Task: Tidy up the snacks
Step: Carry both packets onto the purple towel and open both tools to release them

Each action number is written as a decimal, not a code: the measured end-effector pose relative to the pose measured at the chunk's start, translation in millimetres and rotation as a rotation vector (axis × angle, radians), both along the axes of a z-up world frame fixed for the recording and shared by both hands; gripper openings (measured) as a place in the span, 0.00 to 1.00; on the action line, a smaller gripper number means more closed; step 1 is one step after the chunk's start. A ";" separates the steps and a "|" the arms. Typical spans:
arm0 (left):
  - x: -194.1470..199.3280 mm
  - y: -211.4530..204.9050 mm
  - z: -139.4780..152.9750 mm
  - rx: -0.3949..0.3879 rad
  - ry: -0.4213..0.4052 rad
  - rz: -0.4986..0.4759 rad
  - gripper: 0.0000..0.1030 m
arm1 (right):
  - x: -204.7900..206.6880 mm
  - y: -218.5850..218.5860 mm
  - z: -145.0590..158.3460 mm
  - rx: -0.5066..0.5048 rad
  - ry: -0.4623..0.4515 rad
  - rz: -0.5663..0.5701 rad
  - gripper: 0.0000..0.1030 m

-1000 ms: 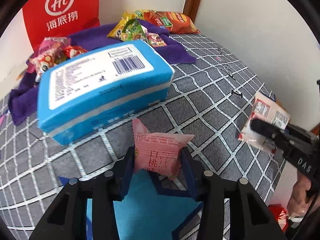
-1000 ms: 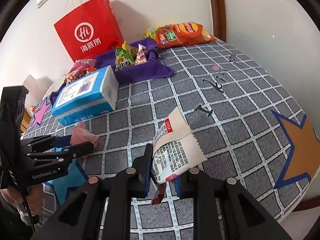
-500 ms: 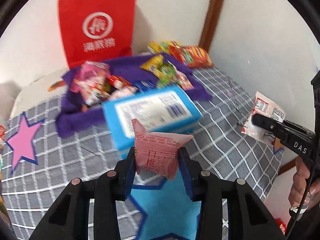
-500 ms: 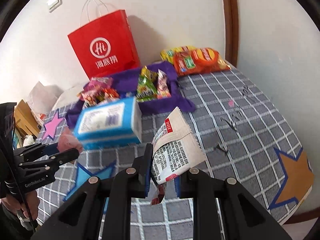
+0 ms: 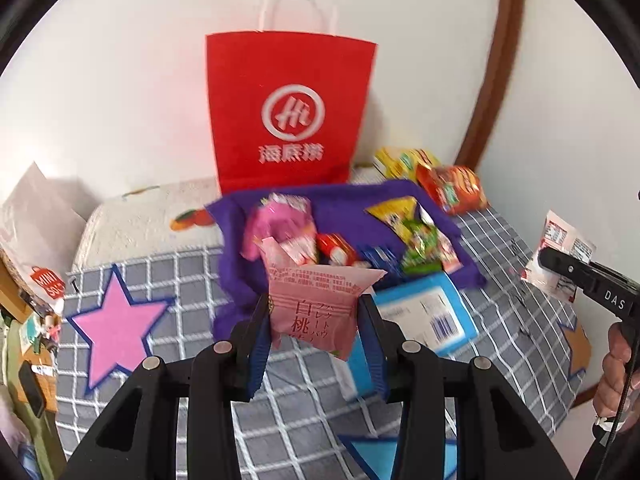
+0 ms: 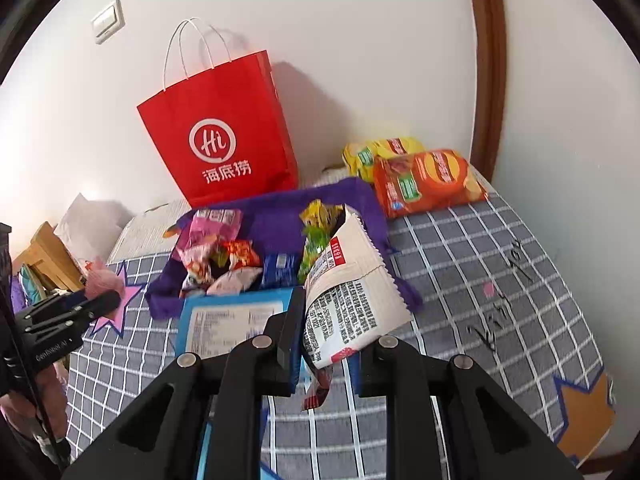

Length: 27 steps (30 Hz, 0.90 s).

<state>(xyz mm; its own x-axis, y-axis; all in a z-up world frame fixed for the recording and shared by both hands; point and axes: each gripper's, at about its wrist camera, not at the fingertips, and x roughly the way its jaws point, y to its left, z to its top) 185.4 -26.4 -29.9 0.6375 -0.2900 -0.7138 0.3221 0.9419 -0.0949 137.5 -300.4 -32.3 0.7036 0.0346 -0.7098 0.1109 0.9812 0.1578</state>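
My left gripper point(image 5: 316, 320) is shut on a pink snack packet point(image 5: 316, 304) with Japanese print, held in the air above the bed. The right gripper point(image 6: 332, 320) is shut on a white snack packet point(image 6: 352, 292) with black text, also lifted. Each gripper shows in the other view: the right one with its white packet point(image 5: 560, 252) at the right edge, the left one with the pink packet point(image 6: 102, 280) at the left edge. Beyond both lies a purple cloth point(image 5: 344, 208) with several small snacks point(image 6: 224, 248) on it.
A red paper bag point(image 5: 288, 112) stands against the white wall behind the cloth. A blue tissue pack point(image 5: 424, 316) lies on the grey checked bedspread point(image 6: 460, 264). Orange and yellow chip bags point(image 6: 424, 180) sit at the far right corner by a brown door frame point(image 6: 488, 60).
Both grippers rose and pulled back from the bed, keeping their packets. The blue tissue pack now looks smaller and lower, and the red bag and wall fill more of each view.
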 end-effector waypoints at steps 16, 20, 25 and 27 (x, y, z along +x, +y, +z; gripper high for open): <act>71.5 6.6 -6.3 -0.023 0.013 0.042 0.38 | 100.8 1.2 -20.2 0.016 0.031 0.061 0.18; 86.2 2.1 -15.0 -0.020 0.023 0.035 0.38 | 124.5 9.0 -30.5 0.016 0.038 0.084 0.18; 99.6 -1.0 -24.8 -0.024 0.034 0.033 0.38 | 155.7 14.9 -49.8 0.060 0.080 0.106 0.18; 102.8 -1.4 -29.2 -0.034 0.039 0.032 0.39 | 162.5 18.1 -57.7 0.056 0.096 0.113 0.18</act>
